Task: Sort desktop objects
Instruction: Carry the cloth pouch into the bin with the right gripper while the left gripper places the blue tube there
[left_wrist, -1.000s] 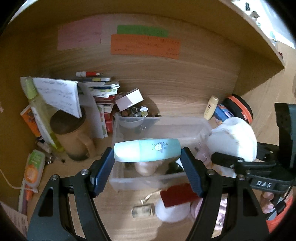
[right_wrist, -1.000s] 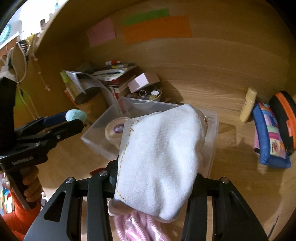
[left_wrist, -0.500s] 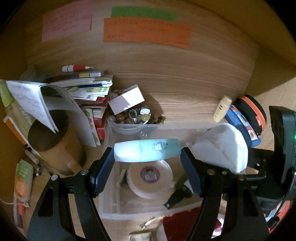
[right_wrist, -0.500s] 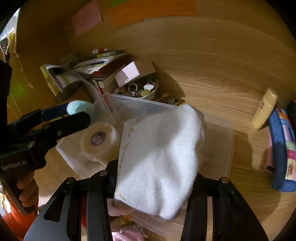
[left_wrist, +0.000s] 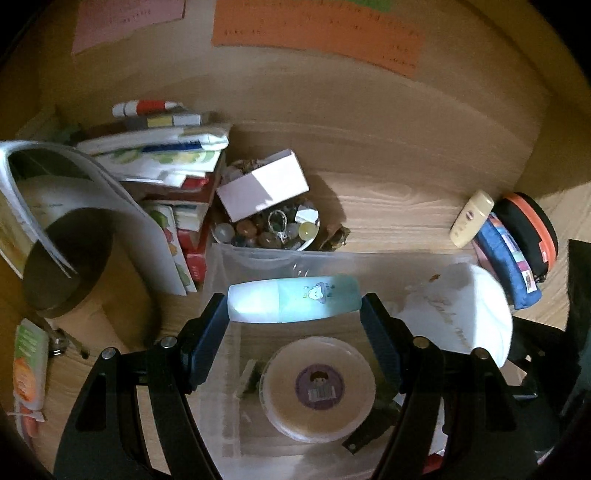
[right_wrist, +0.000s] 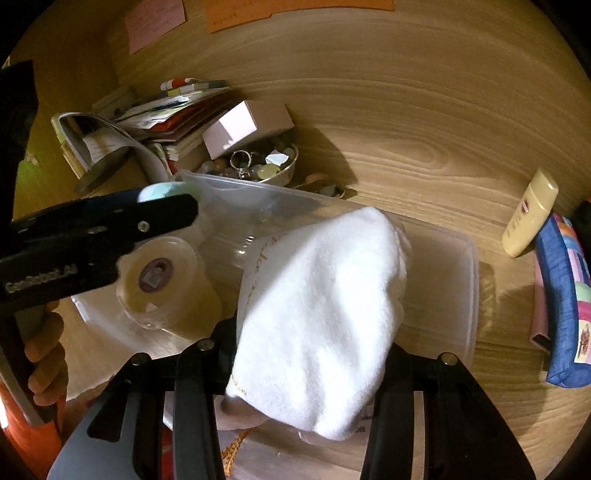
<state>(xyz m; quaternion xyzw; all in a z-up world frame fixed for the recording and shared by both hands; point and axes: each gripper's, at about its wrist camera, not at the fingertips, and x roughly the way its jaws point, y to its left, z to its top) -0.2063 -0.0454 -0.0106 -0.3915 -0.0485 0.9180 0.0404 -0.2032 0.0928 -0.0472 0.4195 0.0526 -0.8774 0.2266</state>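
My left gripper (left_wrist: 293, 304) is shut on a pale teal tube (left_wrist: 295, 300), held crosswise above the clear plastic bin (left_wrist: 255, 258). In the bin lies a round cream tape roll (left_wrist: 318, 386). My right gripper (right_wrist: 310, 347) is shut on a white folded cloth (right_wrist: 317, 314) and holds it over the bin's right half (right_wrist: 469, 280). The left gripper also shows in the right wrist view (right_wrist: 162, 206), above the bin's left end and the tape roll (right_wrist: 159, 280). The cloth shows at the right of the left wrist view (left_wrist: 469, 314).
Behind the bin stand a bowl of beads and rings (left_wrist: 280, 229), a white box (left_wrist: 262, 184), a book stack (left_wrist: 166, 155) and a brown mug (left_wrist: 70, 266). A cream bottle (right_wrist: 528, 218) and blue pencil case (right_wrist: 565, 295) lie right. The wooden back wall is close.
Both grippers have moved forward and over the bin, carrying the tube and the cloth. The tape roll in the bin has come into full view below the tube.
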